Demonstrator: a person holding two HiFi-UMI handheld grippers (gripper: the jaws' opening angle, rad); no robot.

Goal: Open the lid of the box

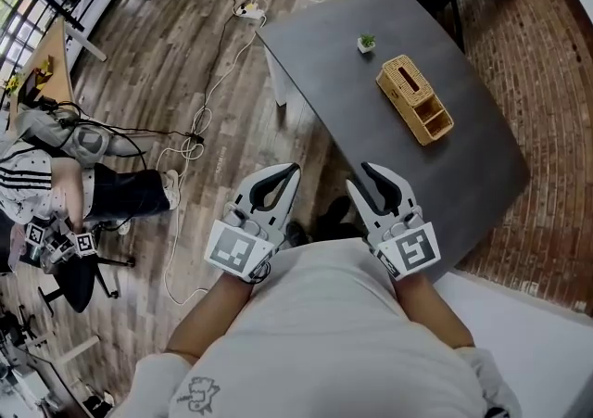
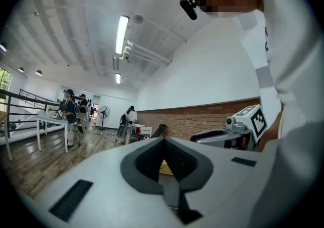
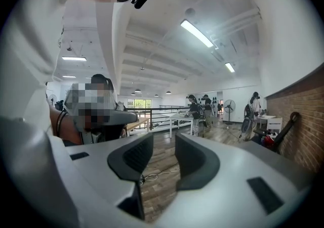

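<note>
Left hand-held gripper: jaws pressed together, nothing between, over wooden floor. Right hand-held gripper: jaws spread, empty, by near edge of grey surface. Woven box: on surface, well apart from both.

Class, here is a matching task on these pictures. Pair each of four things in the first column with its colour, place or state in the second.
Column one:
1. woven box
2. potted plant
3. left tool
4. right tool

Column two:
A. jaws apart, nothing between them
B. green, near the far edge of the grey table
C. tan, near the middle of the grey table
D. jaws together, holding nothing

Pairs: 1-C, 2-B, 3-D, 4-A
</note>
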